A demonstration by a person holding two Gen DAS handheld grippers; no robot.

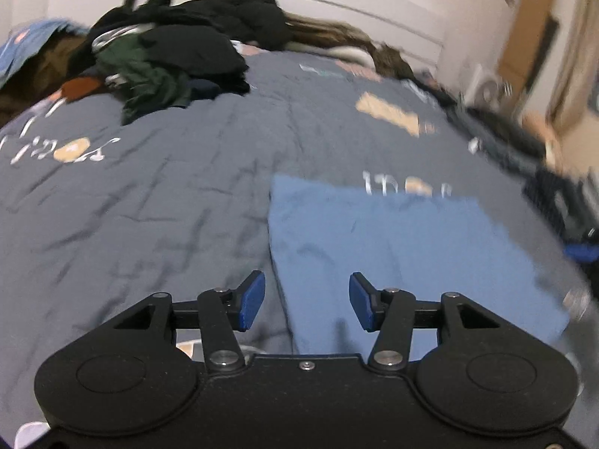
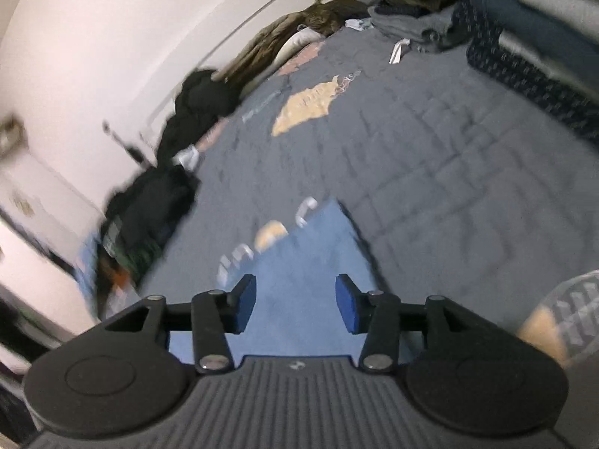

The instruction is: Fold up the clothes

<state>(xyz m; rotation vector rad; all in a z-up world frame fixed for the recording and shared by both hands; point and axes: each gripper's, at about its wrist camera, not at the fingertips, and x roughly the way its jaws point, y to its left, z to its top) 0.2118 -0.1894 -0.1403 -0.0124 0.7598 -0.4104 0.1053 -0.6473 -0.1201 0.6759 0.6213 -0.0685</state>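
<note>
A light blue garment lies flat on the grey quilt, folded into a rough rectangle. My left gripper hovers over its near left edge, open, with nothing pinched between the blue pads. In the right wrist view the same blue garment runs under my right gripper, which is open too, its pads apart above the cloth. The right gripper body shows blurred at the right edge of the left wrist view.
A heap of dark and green clothes sits at the far left of the bed. Folded clothes are stacked at the far right in the right wrist view. A brown garment lies along the white wall.
</note>
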